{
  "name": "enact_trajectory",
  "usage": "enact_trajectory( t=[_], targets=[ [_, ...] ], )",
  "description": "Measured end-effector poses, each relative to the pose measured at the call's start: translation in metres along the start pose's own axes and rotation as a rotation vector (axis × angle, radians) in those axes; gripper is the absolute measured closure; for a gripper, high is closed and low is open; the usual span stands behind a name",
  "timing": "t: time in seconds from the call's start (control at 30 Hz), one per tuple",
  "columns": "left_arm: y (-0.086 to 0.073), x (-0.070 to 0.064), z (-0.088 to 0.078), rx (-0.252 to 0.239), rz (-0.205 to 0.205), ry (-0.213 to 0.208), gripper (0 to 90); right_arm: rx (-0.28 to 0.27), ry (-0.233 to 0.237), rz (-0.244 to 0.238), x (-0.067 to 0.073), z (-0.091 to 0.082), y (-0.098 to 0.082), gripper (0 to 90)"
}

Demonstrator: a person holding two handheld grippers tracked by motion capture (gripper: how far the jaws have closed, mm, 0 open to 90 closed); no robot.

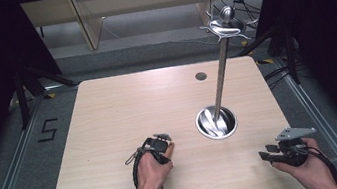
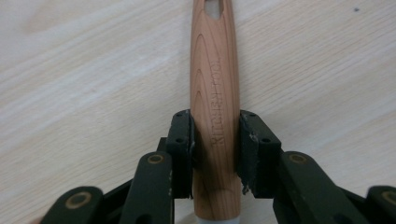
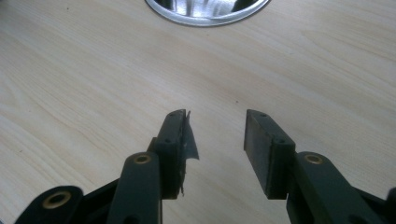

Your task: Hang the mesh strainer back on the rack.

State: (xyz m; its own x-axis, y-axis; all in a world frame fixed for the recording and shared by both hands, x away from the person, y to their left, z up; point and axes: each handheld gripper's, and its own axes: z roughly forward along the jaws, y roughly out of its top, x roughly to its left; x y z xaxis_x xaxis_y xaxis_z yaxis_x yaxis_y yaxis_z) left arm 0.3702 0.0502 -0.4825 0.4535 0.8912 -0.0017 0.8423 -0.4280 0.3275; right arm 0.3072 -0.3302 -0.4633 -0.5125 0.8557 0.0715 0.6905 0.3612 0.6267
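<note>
Left gripper [image 2: 215, 154] pinches the stiff, light wooden handle [image 2: 215, 93] mid-shaft, a sound hold, while right gripper [image 3: 217, 140] fingers hang spread.

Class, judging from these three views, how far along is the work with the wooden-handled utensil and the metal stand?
Done: the left gripper is shut on the wooden handle, low over the table. In hand: that grasp. Left: the right gripper is open and holds nothing, and the metal hook stand has no utensil on its hooks, if hanging is the aim.
</note>
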Motion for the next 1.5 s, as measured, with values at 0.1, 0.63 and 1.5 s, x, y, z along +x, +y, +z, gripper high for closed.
enact_trajectory(
  t=[0.1, 0.63, 1.5],
  targets=[
    [-0.003, 0.000, 0.000, -0.007, -0.026, 0.000, 67.5, 0.001, -0.002, -0.002, 0.000, 0.000, 0.000, 59.9],
    [-0.009, 0.008, -0.049, -0.522, 0.028, -0.095, 67.7, -0.140, 0.056, 0.017, 0.008, -0.005, 0.008, 59.3],
    [0.002, -0.048, -0.088, -0.950, 0.152, -0.177, 67.5, -0.584, 0.274, 0.129, 0.042, -0.048, 0.072, 55.8]
  ],
)
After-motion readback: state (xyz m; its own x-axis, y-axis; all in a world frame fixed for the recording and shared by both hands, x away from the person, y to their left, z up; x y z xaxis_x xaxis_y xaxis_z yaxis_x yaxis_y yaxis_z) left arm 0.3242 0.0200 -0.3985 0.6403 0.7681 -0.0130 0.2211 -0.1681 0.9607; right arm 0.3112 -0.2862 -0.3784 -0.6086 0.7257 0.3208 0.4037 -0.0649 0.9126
